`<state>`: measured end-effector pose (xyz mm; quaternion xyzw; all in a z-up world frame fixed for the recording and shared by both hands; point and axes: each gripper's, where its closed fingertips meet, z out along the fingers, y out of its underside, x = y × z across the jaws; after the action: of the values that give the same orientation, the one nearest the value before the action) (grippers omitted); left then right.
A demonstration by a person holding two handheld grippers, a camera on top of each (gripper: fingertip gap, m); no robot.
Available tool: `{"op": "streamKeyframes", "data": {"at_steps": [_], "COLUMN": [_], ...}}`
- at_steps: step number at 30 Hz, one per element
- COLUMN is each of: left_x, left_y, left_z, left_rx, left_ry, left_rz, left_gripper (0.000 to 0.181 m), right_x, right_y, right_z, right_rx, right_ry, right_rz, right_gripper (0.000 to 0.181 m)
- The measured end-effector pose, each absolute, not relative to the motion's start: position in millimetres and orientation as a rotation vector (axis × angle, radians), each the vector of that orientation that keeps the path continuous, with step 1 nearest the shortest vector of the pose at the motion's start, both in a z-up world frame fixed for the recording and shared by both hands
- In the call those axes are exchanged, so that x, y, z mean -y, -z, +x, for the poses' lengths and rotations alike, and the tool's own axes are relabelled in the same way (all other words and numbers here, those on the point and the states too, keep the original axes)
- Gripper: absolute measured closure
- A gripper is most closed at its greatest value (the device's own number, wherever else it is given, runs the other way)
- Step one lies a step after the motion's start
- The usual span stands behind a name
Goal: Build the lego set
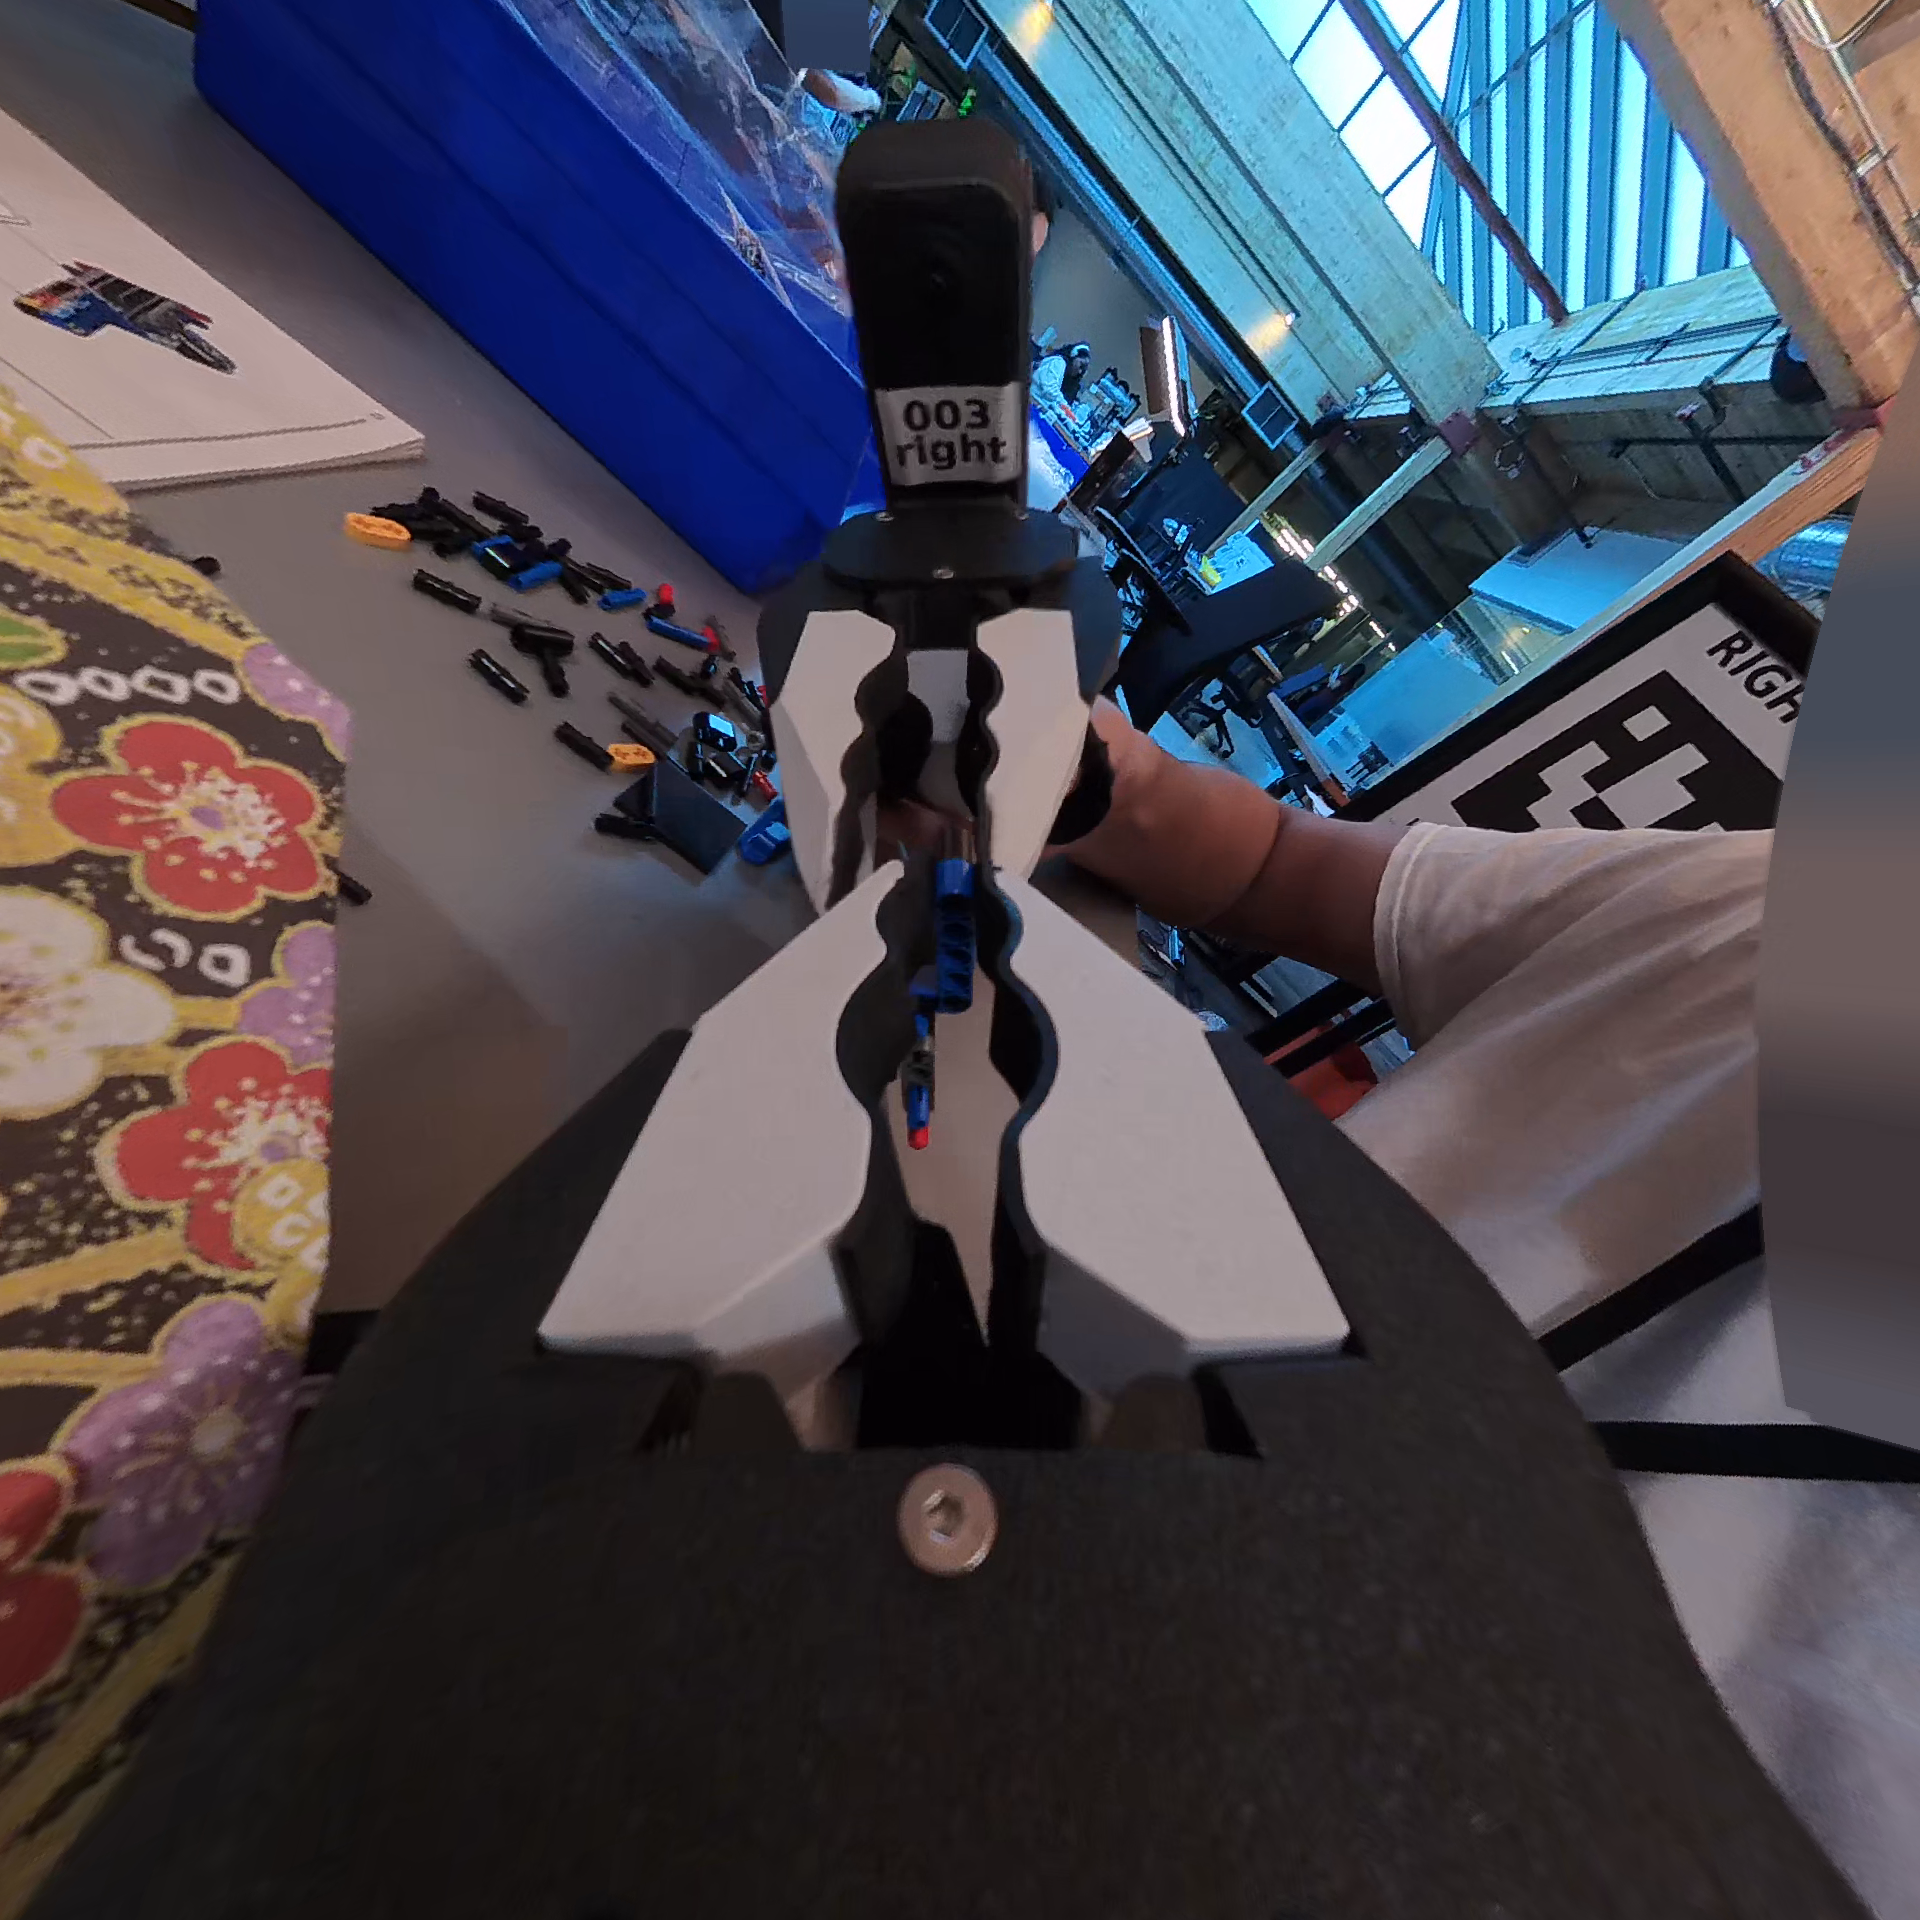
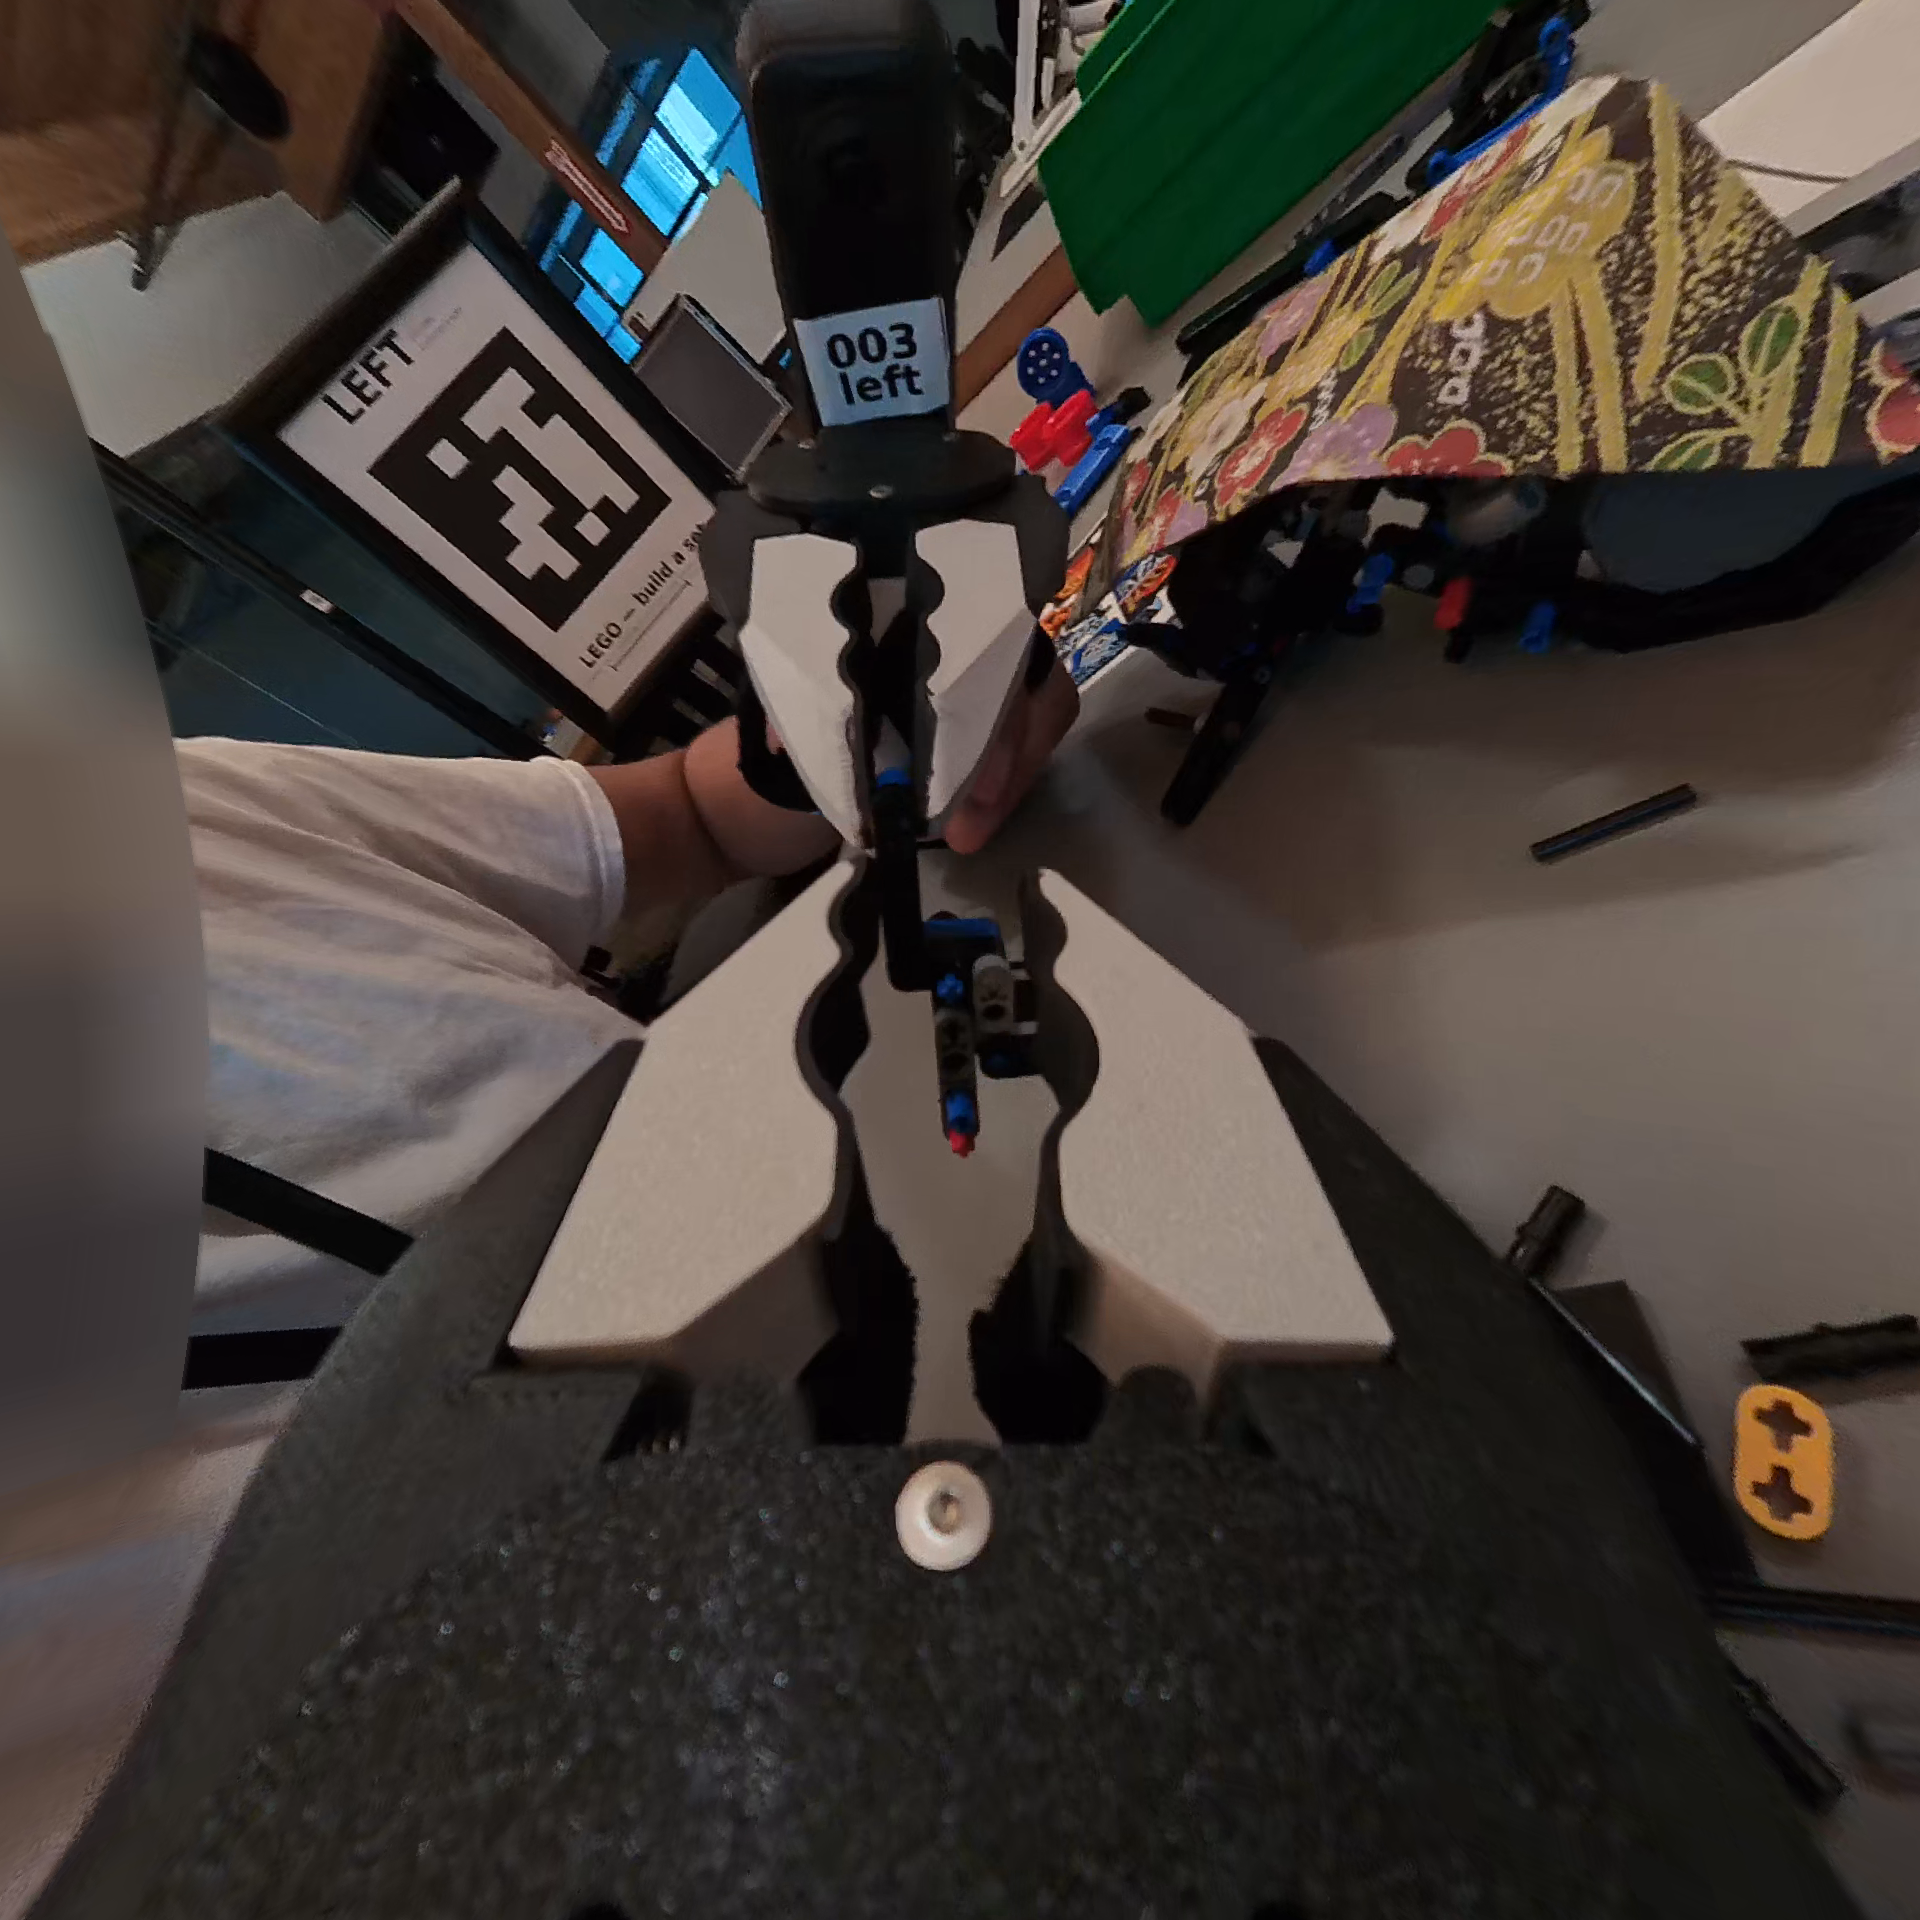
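A small lego assembly (image 1: pixel 948 940), made of a black beam, blue and grey parts and a red-tipped pin, hangs where the two grippers meet tip to tip above the grey table (image 1: pixel 499 935). My left gripper (image 1: pixel 945 883) is shut on it at the fingertips. In the right wrist view the left gripper (image 2: pixel 902 826) pinches the black beam (image 2: pixel 899 894), and the rest of the assembly (image 2: pixel 982 1003) hangs lower. My right gripper (image 2: pixel 945 878) faces it with jaws apart on either side of the beam. It also shows in the left wrist view (image 1: pixel 930 883).
Several loose lego parts (image 1: pixel 623 675) lie on the table by a blue box (image 1: pixel 520 260) and an instruction booklet (image 1: pixel 156 343). A floral cloth (image 2: pixel 1507 343) covers a part-built model (image 2: pixel 1351 592). A yellow piece (image 2: pixel 1782 1460) and a black axle (image 2: pixel 1616 821) lie loose. A person's arm (image 1: pixel 1195 831) is close behind. From the right gripper's tips to the black axle (image 2: pixel 1616 821) is close to 10 centimeters.
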<state>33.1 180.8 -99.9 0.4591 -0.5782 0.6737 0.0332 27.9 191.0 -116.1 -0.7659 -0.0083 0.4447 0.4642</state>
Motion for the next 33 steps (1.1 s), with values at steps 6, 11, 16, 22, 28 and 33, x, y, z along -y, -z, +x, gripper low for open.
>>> {"op": "streamKeyframes", "data": {"at_steps": [6,11,16,22,28,33], "left_x": [-185.3,-186.7,-176.8,-175.9,-178.3,-179.6], "left_y": [99.4,98.4,103.1,105.5,101.4,109.0], "left_z": [34.3,34.5,28.7,27.7,30.5,33.3], "left_rx": [1.733,1.716,1.766,1.728,1.712,1.794], "left_ry": [-2.075,-2.082,-2.033,-2.003,-2.04,-2.015], "left_rz": [1.426,1.423,1.382,1.386,1.398,1.442], "left_gripper": [0.176,0.176,0.176,0.176,0.17,0.176], "right_x": [-189.2,-186.6,-189.4,-185.1,-185.6,-184.4], "right_y": [125.0,125.3,116.8,115.8,114.9,118.0], "right_z": [25.4,22.0,23.7,17.1,22.6,22.1], "right_rx": [0.104,0.136,0.107,0.181,0.14,0.003], "right_ry": [-0.941,-0.925,-0.969,-0.972,-0.973,-1.202], "right_rz": [-1.961,-1.976,-1.929,-1.92,-1.91,-1.885], "right_gripper": [0.156,0.155,0.156,0.174,0.175,0.175]}}
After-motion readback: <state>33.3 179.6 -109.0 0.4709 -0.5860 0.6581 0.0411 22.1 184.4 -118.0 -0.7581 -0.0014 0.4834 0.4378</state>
